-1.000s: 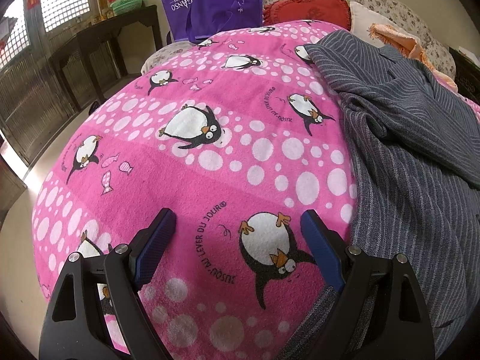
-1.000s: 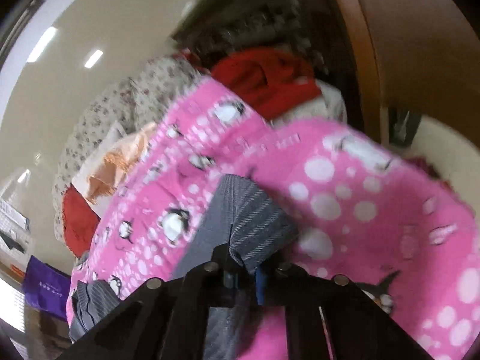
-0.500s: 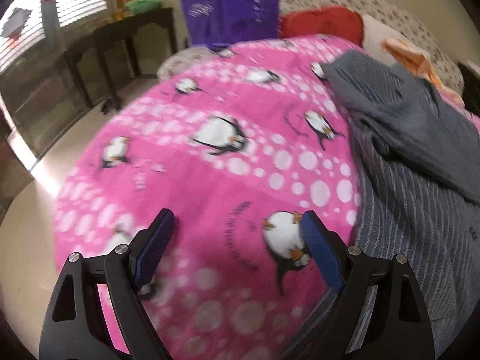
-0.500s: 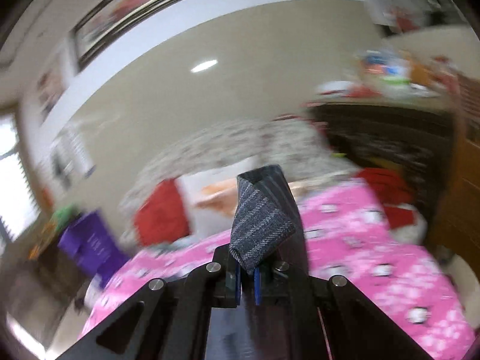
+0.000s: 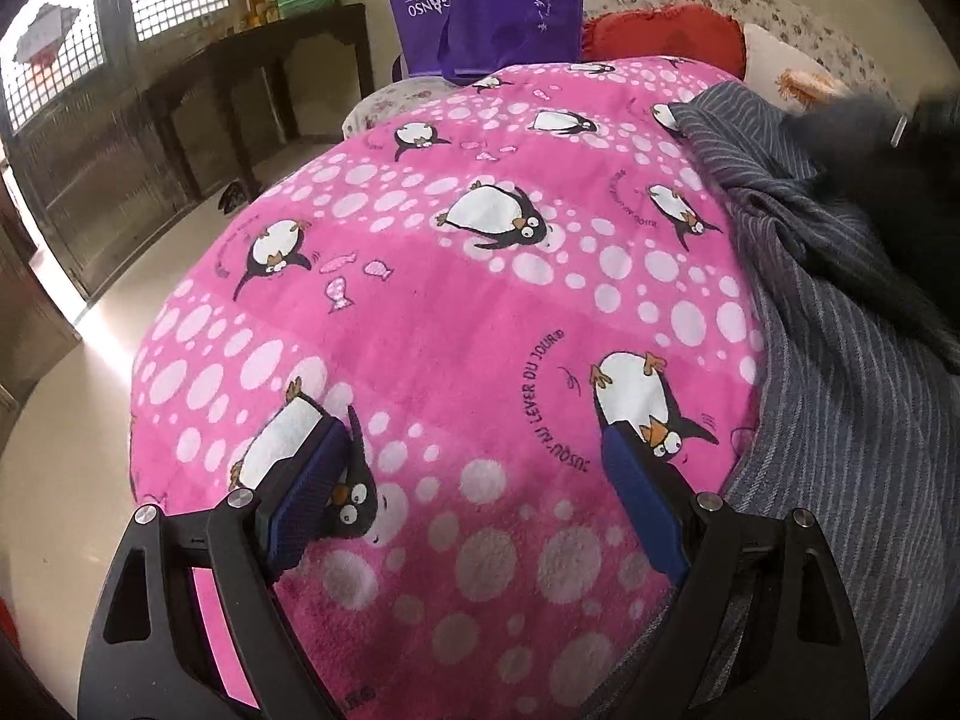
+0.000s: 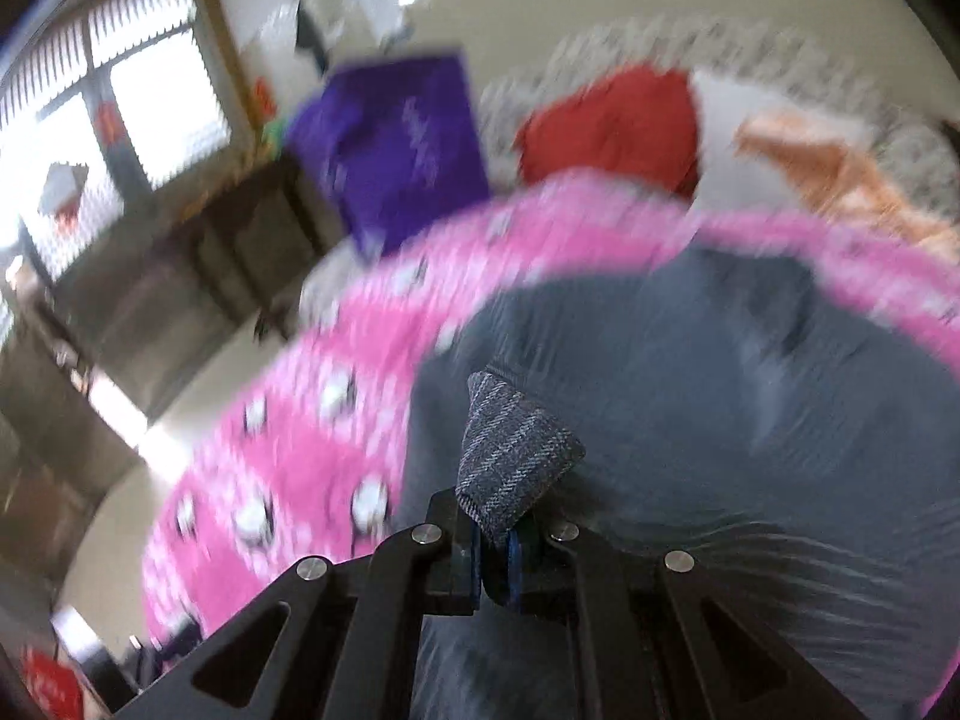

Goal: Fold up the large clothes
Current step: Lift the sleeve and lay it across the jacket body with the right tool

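Fold in progress: right gripper clenched on a corner of the grey striped woven garment, now swung back down over it.
Left gripper released, idle above the pink penguin-print fleece blanket; garment lies along the blanket's right side.

The left gripper is matte black plastic, built of angular linked bars with triangular cut-outs. Round silver screw heads mark the joints. Its fingers carry dark blue textured pads on their inner faces. The right gripper has the same black frame, the same triangular openings and silver screws, with blue pad edges showing at its jaws.
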